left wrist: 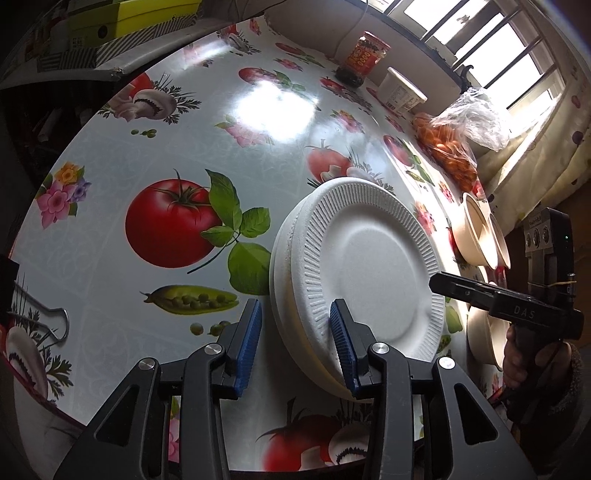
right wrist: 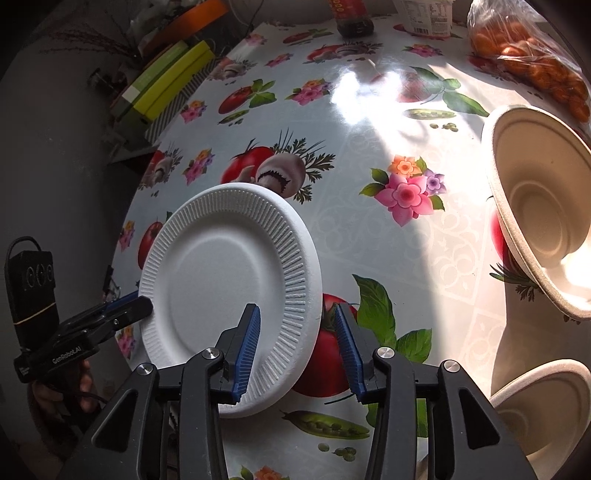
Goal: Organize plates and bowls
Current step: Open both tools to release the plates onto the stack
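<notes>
While sunlight is glaring off the vegetable-print tablecloth (right wrist: 369, 155), both the left gripper (left wrist: 295, 343) and right gripper (right wrist: 295, 347) are straddling the plate stack's (left wrist: 369, 266) rim, jaws spread; bowls (right wrist: 543, 221) are sitting beside a seemingly barred window (left wrist: 498, 48).

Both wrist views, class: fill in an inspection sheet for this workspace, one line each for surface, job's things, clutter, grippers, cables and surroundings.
Surface: table covered in a glossy vegetable-and-flower print cloth, with glare patches.
Job's things: stack of white foam plates, top plate slightly offset; beige bowls along the table's right side.
Clutter: jar, white tub, bag of orange fruit, binder clip.
Grippers: left gripper open, one finger on each side of the stack's near rim; right gripper open, straddling the opposite rim.
Cables: a thin cord at the far wall.
Surroundings: barred window, curtain, yellow-green boxes on a side shelf.
</notes>
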`<state>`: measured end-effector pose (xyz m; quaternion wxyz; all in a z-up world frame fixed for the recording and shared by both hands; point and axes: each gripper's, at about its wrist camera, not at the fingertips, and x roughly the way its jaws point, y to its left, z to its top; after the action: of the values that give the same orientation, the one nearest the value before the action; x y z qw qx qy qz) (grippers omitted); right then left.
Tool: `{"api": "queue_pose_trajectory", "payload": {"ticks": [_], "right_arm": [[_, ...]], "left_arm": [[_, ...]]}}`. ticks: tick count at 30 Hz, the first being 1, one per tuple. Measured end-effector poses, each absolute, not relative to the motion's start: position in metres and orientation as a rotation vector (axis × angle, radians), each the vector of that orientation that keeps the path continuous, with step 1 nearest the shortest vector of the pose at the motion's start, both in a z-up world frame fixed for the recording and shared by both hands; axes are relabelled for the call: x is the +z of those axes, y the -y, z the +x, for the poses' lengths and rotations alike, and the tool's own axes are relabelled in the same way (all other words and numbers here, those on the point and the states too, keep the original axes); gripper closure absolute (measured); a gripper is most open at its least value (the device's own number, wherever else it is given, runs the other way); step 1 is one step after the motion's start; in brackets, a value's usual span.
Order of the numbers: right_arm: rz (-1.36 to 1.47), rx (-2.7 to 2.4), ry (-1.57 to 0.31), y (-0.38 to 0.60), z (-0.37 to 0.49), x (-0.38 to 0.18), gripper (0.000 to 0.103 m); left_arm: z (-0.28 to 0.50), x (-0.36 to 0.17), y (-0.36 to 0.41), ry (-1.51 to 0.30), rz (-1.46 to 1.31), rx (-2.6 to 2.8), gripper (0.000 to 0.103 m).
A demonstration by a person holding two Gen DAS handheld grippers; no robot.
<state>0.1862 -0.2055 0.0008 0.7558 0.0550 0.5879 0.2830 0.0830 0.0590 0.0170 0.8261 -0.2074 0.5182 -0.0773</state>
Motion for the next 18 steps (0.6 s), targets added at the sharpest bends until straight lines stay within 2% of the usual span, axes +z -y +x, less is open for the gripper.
{"api": "queue_pose_trajectory", "payload": {"ticks": [18], "right_arm": [[0.137,0.652,-1.303,0.177,0.188,-0.005,0.062]], "left_arm": [[0.088,0.011,-0.071,-1.102,-0.455,-0.146,0.063]]}}
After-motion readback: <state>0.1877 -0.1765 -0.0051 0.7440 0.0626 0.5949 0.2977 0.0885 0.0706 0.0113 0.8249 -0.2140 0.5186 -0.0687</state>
